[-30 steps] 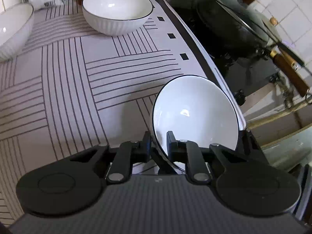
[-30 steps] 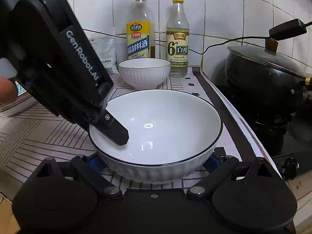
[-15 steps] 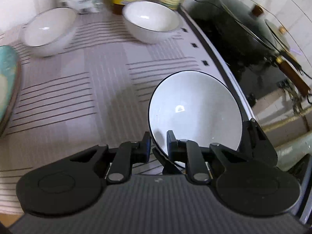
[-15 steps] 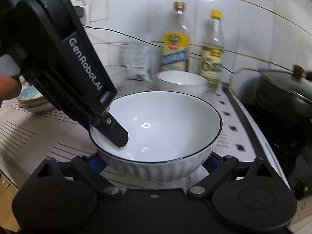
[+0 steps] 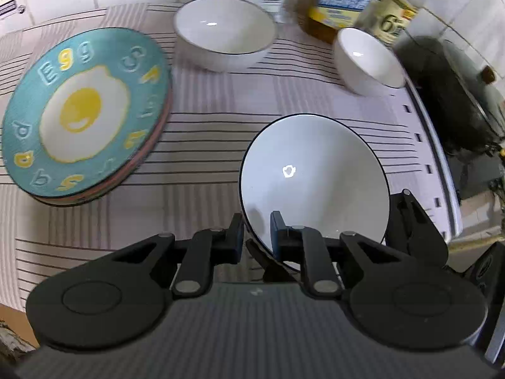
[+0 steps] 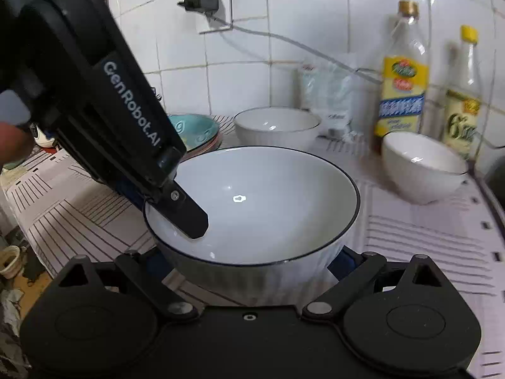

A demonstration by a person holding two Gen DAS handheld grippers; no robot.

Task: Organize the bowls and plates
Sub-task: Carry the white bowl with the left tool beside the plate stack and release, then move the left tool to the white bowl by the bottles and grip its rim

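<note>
A white bowl with a dark rim (image 5: 315, 183) hangs above the striped mat, carried by both grippers. My left gripper (image 5: 257, 230) is shut on its near rim, one finger inside and one outside. Seen from the right wrist, that inner finger (image 6: 189, 218) reaches into the same bowl (image 6: 268, 195). My right gripper (image 6: 252, 262) clasps the bowl's ribbed body, its jaws standing wide on either side. A stack of plates topped by a teal fried-egg plate (image 5: 82, 117) lies to the left. Two more white bowls stand at the back, a wide one (image 5: 224, 31) and a smaller one (image 5: 366, 60).
Two bottles (image 6: 401, 94) (image 6: 462, 110) and a clear bag (image 6: 328, 94) line the tiled wall behind the bowls. A black lidded wok (image 5: 457, 101) sits on the stove at the right. The striped mat (image 5: 221, 132) covers the counter, whose front edge drops off at the lower left.
Both grippers have carried the bowl leftward along the counter, away from the wok. The plate stack has come into view on the left, and the back bowls have shifted right.
</note>
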